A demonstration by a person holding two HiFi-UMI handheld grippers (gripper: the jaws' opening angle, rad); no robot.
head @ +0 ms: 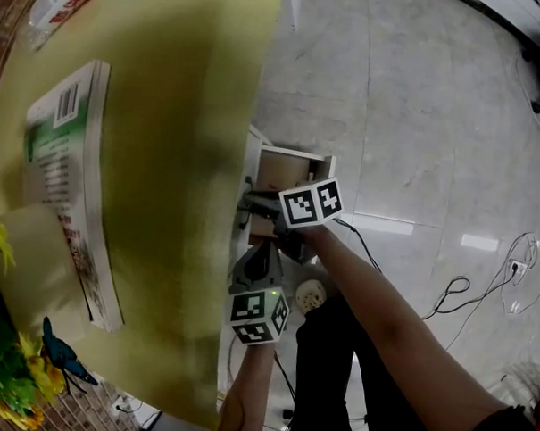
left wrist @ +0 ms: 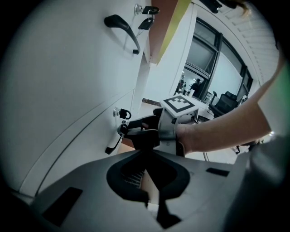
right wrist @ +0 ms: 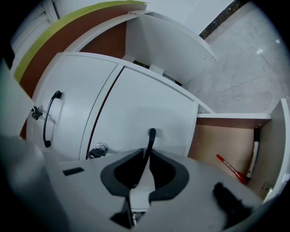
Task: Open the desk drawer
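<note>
White board makes up the drawer (right wrist: 154, 102), which sits under the desk's front edge and is already drawn partway out. Its brown inside is open to view, with a red pen (right wrist: 230, 166) and a marker (right wrist: 253, 154) lying loose in it. The thin black handle (right wrist: 151, 137) on the front is the only sensible hold. It is rigid and narrow and probably smooth, so I would clamp it square near its middle so that the jaws cannot slide along it.

The right gripper (right wrist: 146, 159) is doing that now, with its jaws closed on the handle. The drawer looks light and nearly empty and should run easily. A straight, level pull seems best, since a skewed one could jam it on its runners, and a jerk would send the pens rolling. A small lock (right wrist: 97, 149) sits just beside the handle on the same front.

The left gripper (left wrist: 146, 168) hangs near and below, aimed at the other gripper, its jaws together on nothing. Above lies the yellow-green desk top (head: 186, 124), with a book (head: 67, 174) on it.
</note>
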